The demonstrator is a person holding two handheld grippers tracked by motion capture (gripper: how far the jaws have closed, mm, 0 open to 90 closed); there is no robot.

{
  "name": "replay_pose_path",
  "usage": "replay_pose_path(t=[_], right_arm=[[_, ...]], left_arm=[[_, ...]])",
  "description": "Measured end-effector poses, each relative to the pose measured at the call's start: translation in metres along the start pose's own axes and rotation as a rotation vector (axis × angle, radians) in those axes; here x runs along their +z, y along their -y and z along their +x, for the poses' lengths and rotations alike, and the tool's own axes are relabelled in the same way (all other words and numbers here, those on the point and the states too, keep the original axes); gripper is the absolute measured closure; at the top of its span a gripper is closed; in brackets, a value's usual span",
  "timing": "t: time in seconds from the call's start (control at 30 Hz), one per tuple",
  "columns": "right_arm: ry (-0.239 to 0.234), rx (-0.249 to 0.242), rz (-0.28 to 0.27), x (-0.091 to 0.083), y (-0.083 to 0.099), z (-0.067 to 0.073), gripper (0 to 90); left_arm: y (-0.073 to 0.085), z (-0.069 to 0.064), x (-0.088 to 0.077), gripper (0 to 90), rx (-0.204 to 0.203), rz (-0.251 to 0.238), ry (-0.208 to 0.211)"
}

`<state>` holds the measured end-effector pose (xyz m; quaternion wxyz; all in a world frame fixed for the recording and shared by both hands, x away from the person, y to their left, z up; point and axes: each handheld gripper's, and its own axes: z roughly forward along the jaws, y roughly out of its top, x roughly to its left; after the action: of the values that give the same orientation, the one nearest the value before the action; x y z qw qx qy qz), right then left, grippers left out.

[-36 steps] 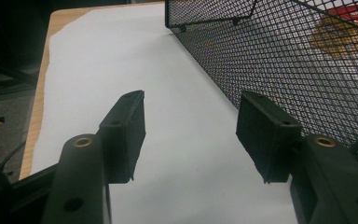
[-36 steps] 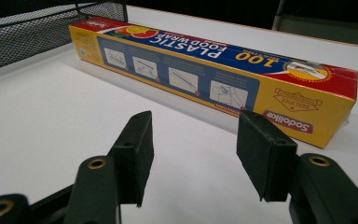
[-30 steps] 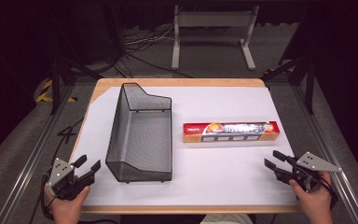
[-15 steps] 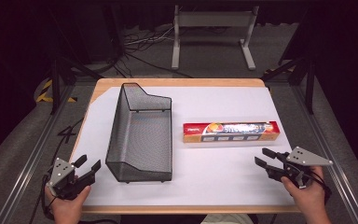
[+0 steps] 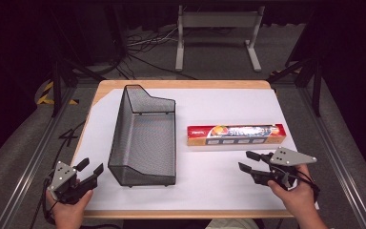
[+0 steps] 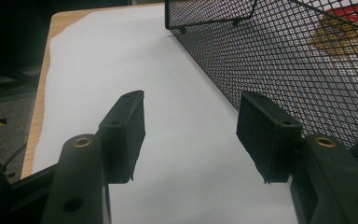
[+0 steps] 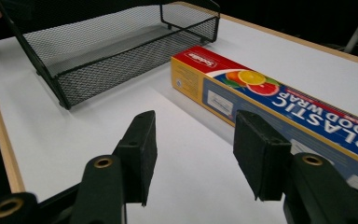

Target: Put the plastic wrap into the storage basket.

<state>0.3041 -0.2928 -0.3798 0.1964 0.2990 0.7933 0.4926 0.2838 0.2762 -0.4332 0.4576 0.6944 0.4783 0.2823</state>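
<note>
Nearest the person, the right gripper (image 5: 250, 161) hovers over the white table cover (image 5: 209, 176) with its jaws parted and nothing between them, just short of the long red, yellow and blue cardboard box of plastic food wrap (image 5: 236, 135), which lies flat, lengthwise across the right half of the table. At the near left corner the left gripper (image 5: 89, 170) sits with its jaws spread wide and empty, close beside the near left corner of the black wire-mesh basket (image 5: 143, 138). That basket stands left of the box, apart from it, its long side running away towards the wooden table edge (image 5: 181, 84).
</note>
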Motion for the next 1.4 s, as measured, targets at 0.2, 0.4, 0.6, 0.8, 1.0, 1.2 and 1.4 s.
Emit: replay_pose_path(t=[0.2, 0.4, 0.6, 0.8, 1.0, 1.2, 1.4], right_arm=[[-0.032, -0.016, 0.032, 0.01, -0.006, 0.006, 60.0], [-0.068, -0.022, 0.083, 0.027, -0.013, 0.01, 80.0], [-0.081, -0.011, 0.142, 0.058, -0.021, 0.007, 90.0], [-0.078, -0.023, 0.159, 0.084, -0.026, -0.002, 90.0], [-0.069, -0.027, 0.176, 0.106, -0.028, -0.01, 90.0], [-0.049, -0.039, 0.211, 0.131, -0.029, -0.019, 90.0], [-0.037, -0.053, 0.249, 0.147, -0.025, -0.021, 90.0]], left_arm=[[0.0, 0.0, 0.0, 42.4, -0.001, -0.001, -0.004], [0.003, 0.0, -0.004, 41.9, 0.008, 0.013, -0.011], [0.008, 0.003, -0.015, 41.7, -0.005, 0.011, -0.036], [0.012, 0.005, -0.021, 41.5, -0.015, 0.012, -0.053], [0.013, 0.006, -0.022, 41.4, -0.019, 0.01, -0.059], [0.011, 0.004, -0.018, 41.4, -0.007, 0.019, -0.048], [0.01, 0.005, -0.014, 41.4, -0.006, 0.02, -0.039]])
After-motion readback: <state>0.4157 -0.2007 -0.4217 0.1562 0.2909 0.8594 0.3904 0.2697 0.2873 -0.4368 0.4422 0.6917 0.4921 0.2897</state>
